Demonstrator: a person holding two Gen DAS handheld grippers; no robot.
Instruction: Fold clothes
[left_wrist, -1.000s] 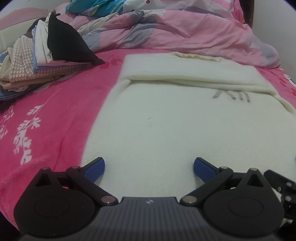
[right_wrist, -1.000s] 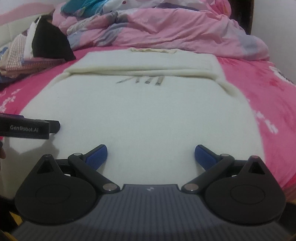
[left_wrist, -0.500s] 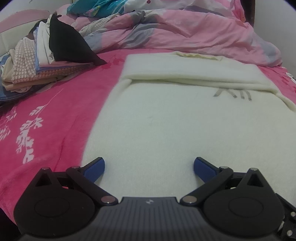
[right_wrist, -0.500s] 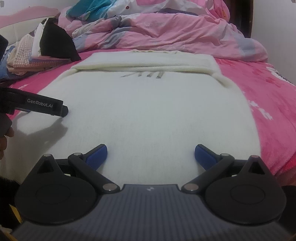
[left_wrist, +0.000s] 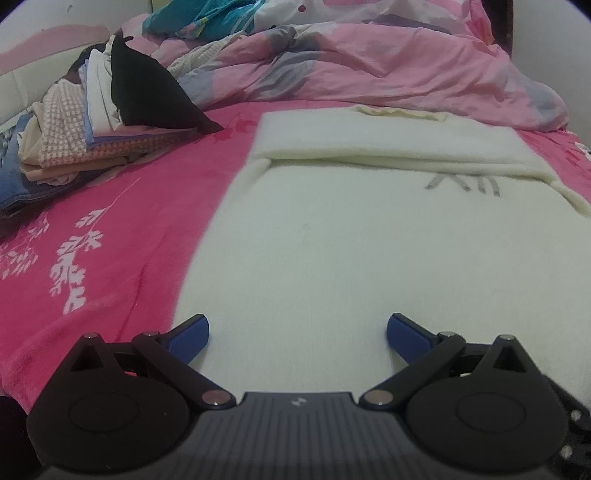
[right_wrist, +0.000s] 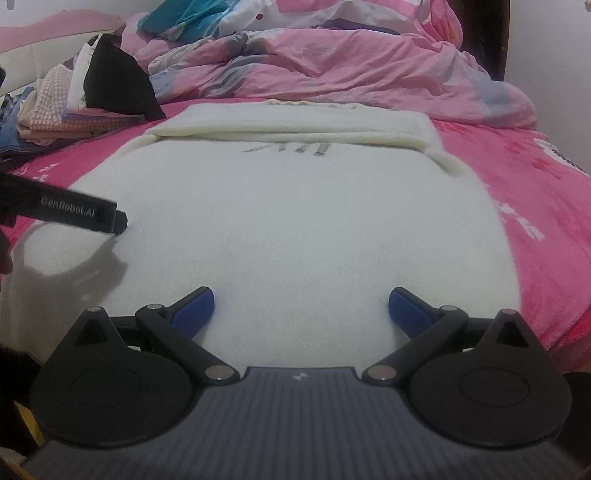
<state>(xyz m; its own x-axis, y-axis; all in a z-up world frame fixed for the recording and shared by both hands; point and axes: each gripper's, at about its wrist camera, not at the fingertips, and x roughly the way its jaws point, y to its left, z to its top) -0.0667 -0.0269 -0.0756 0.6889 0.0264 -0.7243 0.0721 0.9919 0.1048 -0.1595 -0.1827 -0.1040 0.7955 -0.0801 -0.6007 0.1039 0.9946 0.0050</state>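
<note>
Pink floral bed (left_wrist: 110, 206) carried cream fleece garment (left_wrist: 351, 240), spread flat, sleeves folded across at 12 o'clock. Left tongs (left_wrist: 297, 334) and right tongs (right_wrist: 301, 308) gaped wide, empty, above near hem. Best: pinch both hem corners evenly, fold toward 12 o'clock.

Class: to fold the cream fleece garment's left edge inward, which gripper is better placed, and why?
Probably the left gripper: it is open over the cream fleece garment near that left edge, by the pink floral bedspread. The right gripper, also open, hovers nearer the right edge.
</note>
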